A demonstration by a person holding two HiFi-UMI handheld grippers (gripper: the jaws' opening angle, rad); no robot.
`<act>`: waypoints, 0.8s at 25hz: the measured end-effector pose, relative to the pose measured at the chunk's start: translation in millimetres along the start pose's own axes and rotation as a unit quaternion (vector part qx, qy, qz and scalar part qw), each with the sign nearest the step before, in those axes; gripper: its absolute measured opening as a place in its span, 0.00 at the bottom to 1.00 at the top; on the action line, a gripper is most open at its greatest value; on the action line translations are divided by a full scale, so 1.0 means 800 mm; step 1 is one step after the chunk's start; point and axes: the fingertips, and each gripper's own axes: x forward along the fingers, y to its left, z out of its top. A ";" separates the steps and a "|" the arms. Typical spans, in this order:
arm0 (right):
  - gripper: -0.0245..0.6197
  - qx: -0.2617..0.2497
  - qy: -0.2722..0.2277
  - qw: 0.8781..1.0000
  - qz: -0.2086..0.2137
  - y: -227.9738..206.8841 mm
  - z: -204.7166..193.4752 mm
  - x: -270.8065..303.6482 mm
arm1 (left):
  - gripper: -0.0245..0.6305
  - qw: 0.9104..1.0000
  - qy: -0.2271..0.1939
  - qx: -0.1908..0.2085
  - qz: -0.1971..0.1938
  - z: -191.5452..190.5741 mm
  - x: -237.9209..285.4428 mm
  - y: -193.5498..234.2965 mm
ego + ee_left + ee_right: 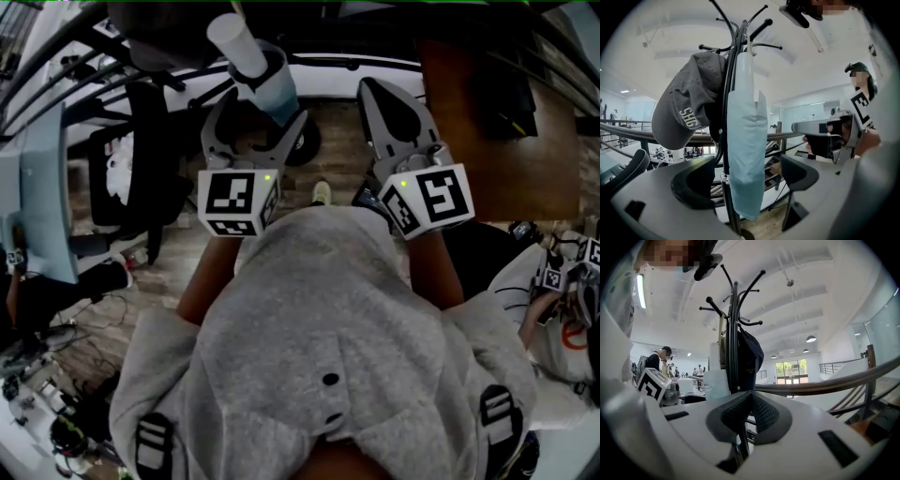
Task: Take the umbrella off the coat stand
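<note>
Two grippers: we are holding the left gripper [746, 180] open around the umbrella [747, 136] hanging on the coat stand [724, 154], and the right gripper [750, 397] closed and empty.

bright indoor light, fisheye-warped edges, dark corners.

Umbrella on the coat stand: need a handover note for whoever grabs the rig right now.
Left gripper: open, one jaw on each side of the folded light-blue umbrella, pads not on it.
Right gripper: shut, empty, pointed at the coat stand.
Umbrella hangs upright on the stand beside its pole. A grey cap hangs next to it.
Done: left gripper lined up around the umbrella.
Left: close on the umbrella and lift it off, probably keeping clear of the cap.
</note>
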 end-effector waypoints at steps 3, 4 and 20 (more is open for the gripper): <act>0.05 -0.006 0.003 1.000 0.005 0.001 0.001 0.003 | 0.69 1.000 -0.001 0.010 0.000 -0.004 0.006 0.000; 0.05 -0.007 0.003 1.000 0.006 0.001 0.002 0.003 | 0.69 1.000 -0.003 0.013 0.001 -0.003 0.009 0.000; 0.05 -0.001 -0.005 1.000 0.009 -0.018 0.000 0.002 | 0.69 0.998 0.004 0.052 0.035 -0.007 0.059 -0.007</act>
